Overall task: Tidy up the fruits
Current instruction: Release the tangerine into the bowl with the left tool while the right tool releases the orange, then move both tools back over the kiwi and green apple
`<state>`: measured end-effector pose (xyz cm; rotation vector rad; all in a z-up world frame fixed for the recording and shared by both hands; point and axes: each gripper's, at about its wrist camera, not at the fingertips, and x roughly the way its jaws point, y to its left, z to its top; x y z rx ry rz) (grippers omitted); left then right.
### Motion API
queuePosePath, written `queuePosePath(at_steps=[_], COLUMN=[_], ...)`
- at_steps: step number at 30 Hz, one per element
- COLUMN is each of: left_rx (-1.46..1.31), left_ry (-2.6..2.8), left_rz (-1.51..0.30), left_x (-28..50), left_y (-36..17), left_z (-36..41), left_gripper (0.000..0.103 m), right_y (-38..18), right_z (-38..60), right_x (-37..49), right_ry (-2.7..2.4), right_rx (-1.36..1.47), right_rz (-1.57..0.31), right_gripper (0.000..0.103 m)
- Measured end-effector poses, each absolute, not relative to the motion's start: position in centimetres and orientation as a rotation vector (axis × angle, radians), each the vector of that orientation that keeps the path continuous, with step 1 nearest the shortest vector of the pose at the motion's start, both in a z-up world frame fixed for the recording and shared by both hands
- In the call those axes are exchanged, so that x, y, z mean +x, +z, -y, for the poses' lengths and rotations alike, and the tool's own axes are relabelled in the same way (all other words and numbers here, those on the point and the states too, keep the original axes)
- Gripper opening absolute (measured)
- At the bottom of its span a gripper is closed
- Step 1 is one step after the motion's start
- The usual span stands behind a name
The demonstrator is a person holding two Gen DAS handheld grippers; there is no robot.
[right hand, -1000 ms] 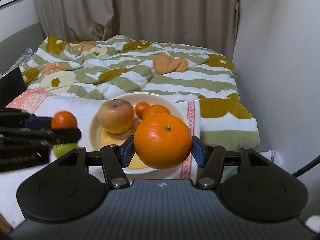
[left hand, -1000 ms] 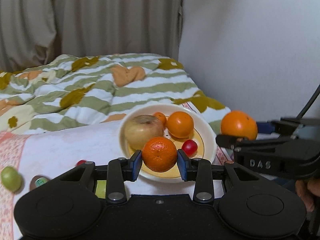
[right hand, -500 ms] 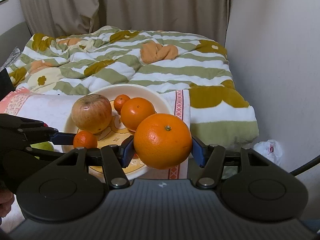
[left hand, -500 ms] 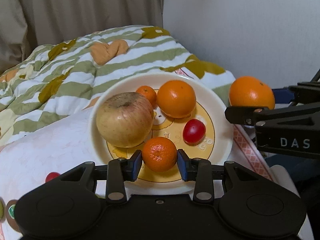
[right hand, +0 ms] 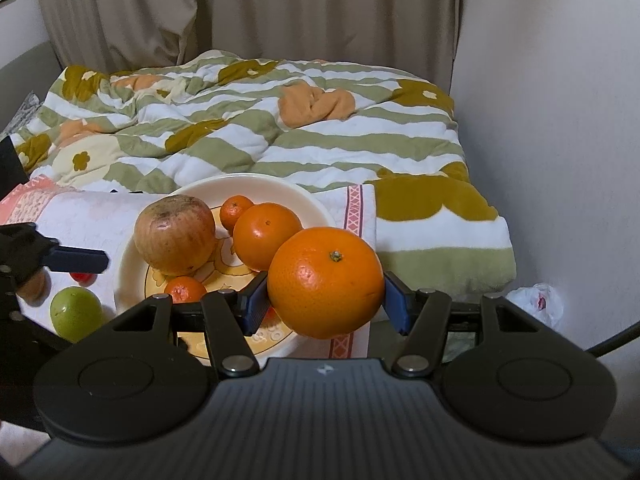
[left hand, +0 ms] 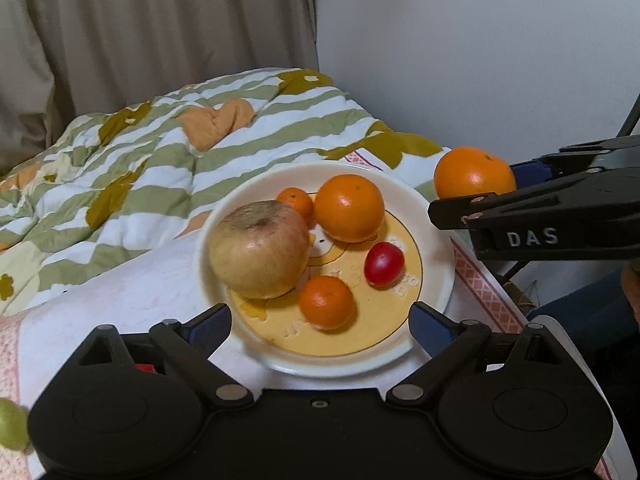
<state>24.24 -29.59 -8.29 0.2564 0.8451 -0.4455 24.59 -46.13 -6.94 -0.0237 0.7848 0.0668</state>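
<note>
We count five fruits on plate (left hand: 436,248): apple (left hand: 260,248), small mandarin (left hand: 327,301), three more. Left gripper (left hand: 320,326) opening, nothing between jaws. Right gripper (right hand: 326,302) clamps big orange (right hand: 325,282) beside rim. Green fruit (right hand: 75,313) left on cloth.

White letters "DAS" on the side of the right gripper (left hand: 472,200), plate (left hand: 436,236) lettering too blurred to read

Black grippers with blue-padded fingers (left hand: 426,326), silver screws, white "DAS" lettering (left hand: 532,237).
</note>
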Motion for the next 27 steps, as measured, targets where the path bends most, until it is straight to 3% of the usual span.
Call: queuePosePath(at_steps=[18, 22, 27], left_rx=[0.184, 0.166, 0.152], left_ry=[-0.317, -0.291, -0.265], left_rz=[-0.792, -0.788, -0.769], left_x=[21.5, 20.8, 19.7], left_y=[-6.7, -6.5, -5.8], left_z=[24.9, 24.1, 23.4], left_gripper=[0.098, 0.098, 0.098], right_y=[-10.2, -9.5, -8.4], right_z=[44.0, 43.7, 43.8], right_x=[26.9, 26.2, 25.4], right_ry=[0.157, 0.131, 0.136], right_rx=[-0.099, -0.132, -0.121], right_rz=[-0.795, -0.735, -0.715], right_gripper=[0.075, 0.103, 0.103])
